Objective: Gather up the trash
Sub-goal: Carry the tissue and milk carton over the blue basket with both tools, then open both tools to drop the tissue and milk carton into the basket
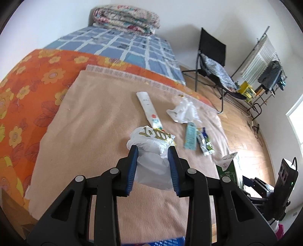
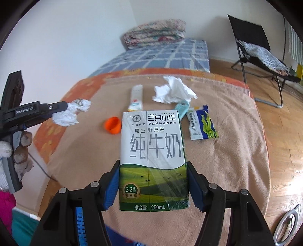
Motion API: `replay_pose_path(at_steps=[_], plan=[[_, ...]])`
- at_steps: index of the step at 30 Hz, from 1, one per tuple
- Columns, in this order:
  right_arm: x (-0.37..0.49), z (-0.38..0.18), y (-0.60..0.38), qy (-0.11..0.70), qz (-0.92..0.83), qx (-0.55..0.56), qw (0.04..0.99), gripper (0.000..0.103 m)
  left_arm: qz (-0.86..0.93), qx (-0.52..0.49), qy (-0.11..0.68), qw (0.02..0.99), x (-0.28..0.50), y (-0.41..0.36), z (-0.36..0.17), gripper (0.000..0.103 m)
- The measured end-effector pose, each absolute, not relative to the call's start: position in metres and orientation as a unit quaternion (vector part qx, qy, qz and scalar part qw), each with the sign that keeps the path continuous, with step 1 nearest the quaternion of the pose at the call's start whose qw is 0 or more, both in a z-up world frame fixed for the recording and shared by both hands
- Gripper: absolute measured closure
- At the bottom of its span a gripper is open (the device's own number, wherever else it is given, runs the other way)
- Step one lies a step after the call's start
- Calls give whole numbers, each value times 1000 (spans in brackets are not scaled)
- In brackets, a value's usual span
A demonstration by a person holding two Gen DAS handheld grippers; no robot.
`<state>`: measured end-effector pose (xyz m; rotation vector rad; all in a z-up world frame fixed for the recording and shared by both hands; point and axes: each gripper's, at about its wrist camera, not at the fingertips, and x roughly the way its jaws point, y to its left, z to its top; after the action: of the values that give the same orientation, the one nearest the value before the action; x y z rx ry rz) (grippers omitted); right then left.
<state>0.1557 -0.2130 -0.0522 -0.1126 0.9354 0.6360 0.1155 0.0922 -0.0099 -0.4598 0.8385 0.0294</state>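
My left gripper (image 1: 152,149) is shut on a crumpled white plastic wrapper (image 1: 151,138) with gold print, held above the beige blanket (image 1: 98,121). The right wrist view shows the same wrapper (image 2: 72,111) at the left, in the left gripper (image 2: 62,107). My right gripper (image 2: 153,164) is shut on a green and white milk carton (image 2: 153,143), its blue pads pressing the carton's two sides. On the blanket (image 2: 227,151) lie a white tube (image 2: 136,98), a crumpled tissue (image 2: 174,90), a teal packet (image 2: 182,107), a blue-green snack packet (image 2: 202,124) and an orange cap (image 2: 113,124).
The bed carries an orange floral sheet (image 1: 28,90), a blue checked sheet (image 1: 117,43) and a folded quilt (image 1: 126,17). A black folding chair (image 1: 212,56) and a drying rack (image 1: 265,62) stand on the wooden floor (image 1: 244,132). A blue basket edge (image 1: 162,242) shows below.
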Motion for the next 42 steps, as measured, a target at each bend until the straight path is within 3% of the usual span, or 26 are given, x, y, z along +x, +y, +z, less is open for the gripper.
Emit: replay_pose_path(at_steps=[11, 27, 42], plan=[[70, -34, -217, 407, 363, -79, 834, 36, -18, -206, 403, 891, 25, 63, -5, 71], [-6, -74, -216, 442, 420, -116, 784, 36, -43, -215, 476, 852, -57, 32, -72, 71], [-34, -114, -201, 486, 429, -162, 744, 36, -50, -200, 556, 805, -88, 12, -131, 71]])
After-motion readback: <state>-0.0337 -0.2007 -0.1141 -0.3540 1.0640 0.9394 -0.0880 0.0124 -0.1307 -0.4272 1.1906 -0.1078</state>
